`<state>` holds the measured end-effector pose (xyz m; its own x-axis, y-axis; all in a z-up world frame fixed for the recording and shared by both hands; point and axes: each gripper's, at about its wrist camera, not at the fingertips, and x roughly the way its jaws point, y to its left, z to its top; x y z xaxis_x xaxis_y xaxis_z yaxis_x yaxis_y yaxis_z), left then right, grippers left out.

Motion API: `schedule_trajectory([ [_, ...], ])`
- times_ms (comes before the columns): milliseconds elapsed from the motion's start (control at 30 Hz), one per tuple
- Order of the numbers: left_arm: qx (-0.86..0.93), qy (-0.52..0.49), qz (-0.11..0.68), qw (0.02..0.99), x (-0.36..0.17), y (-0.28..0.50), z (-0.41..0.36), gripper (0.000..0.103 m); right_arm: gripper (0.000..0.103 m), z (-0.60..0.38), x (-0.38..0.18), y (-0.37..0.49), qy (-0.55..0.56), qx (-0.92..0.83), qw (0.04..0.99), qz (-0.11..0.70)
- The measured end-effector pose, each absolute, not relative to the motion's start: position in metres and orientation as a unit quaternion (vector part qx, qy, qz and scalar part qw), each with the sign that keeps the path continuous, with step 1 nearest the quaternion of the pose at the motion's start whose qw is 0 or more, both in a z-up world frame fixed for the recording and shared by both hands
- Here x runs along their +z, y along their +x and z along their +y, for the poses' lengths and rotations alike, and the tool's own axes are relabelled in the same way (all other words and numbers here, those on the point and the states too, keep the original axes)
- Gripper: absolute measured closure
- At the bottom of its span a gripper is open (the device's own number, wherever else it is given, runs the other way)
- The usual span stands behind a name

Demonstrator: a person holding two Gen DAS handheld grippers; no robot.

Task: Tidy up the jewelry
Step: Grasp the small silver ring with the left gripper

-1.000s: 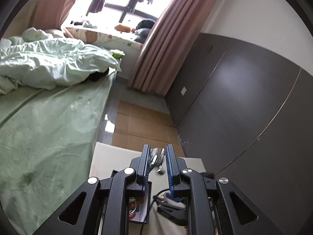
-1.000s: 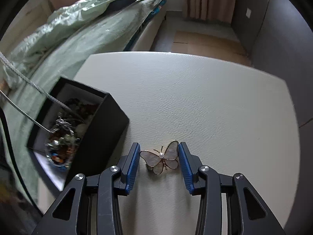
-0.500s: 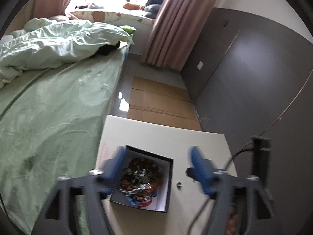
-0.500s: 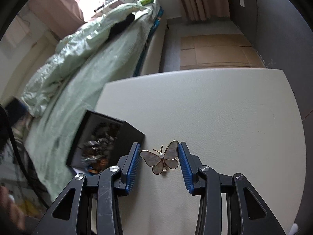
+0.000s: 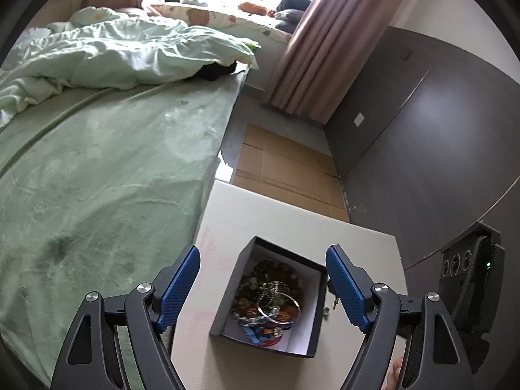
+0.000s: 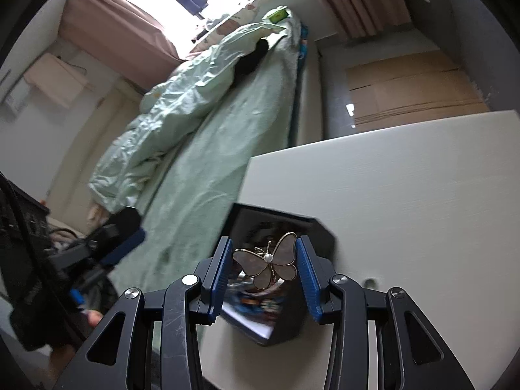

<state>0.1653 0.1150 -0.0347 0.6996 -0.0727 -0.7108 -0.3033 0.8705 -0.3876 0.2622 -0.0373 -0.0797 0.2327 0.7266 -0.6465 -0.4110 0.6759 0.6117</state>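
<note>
The left gripper [image 5: 261, 282] is hovering over the white bench [image 5: 279, 214] with its blue-padded jaws spread wide apart, gripping nothing. Between them, lower down, the black jewelry box [image 5: 312, 308] is sitting open on the bench, crowded with tangled beads and bangles [image 5: 268, 304]. At the box's 3 o'clock, a small metal piece [image 5: 326, 312] is lying on the bench just beside its wall. The green-sheeted bed [image 5: 97, 162] is running along the bench at 9 o'clock.

The right gripper [image 6: 265, 265] is clamping its jaws on the butterfly brooch [image 6: 266, 263], pinching it by the wingtips and holding it lifted over the open jewelry box [image 6: 320, 227]. At 3 o'clock, a small metal piece [image 6: 369, 281] is resting on the bench [image 6: 406, 178].
</note>
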Motion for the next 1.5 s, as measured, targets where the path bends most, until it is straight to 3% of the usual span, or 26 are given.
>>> schedule_trajectory([
  [67, 0.066, -0.248, 0.385, 0.886, -0.038, 0.166, 0.117, 0.023, 0.059, -0.036, -0.082, 0.265, 0.179, 0.376, 0.757, 0.503],
  [100, 0.067, -0.247, 0.387, 0.886, -0.039, 0.166, 0.117, 0.023, 0.048, -0.037, -0.083, 0.266, 0.184, 0.374, 0.754, 0.507],
  [167, 0.067, -0.246, 0.389, 0.885, -0.040, 0.167, 0.117, 0.023, 0.039, -0.043, -0.084, 0.268, 0.191, 0.360, 0.759, 0.508],
  [400, 0.021, -0.212, 0.393, 0.894, -0.037, 0.176, 0.083, 0.024, 0.039, -0.081, -0.076, 0.270, 0.180, 0.314, 0.784, 0.505],
  [633, -0.032, -0.158, 0.432, 0.887, -0.045, 0.190, 0.027, 0.050, 0.039, -0.127, -0.078, 0.267, 0.178, 0.260, 0.795, 0.519],
  [900, -0.052, -0.111, 0.478, 0.870, -0.066, 0.204, -0.019, 0.058, 0.039, -0.176, -0.077, 0.267, 0.189, 0.213, 0.805, 0.521],
  [1067, -0.039, -0.089, 0.508, 0.856, -0.087, 0.216, -0.036, 0.070, 0.039, -0.203, -0.074, 0.267, 0.199, 0.191, 0.810, 0.517],
  [1500, 0.016, -0.025, 0.544, 0.838, -0.124, 0.235, -0.061, 0.077, 0.039, -0.258, -0.068, 0.264, 0.244, 0.160, 0.818, 0.496],
])
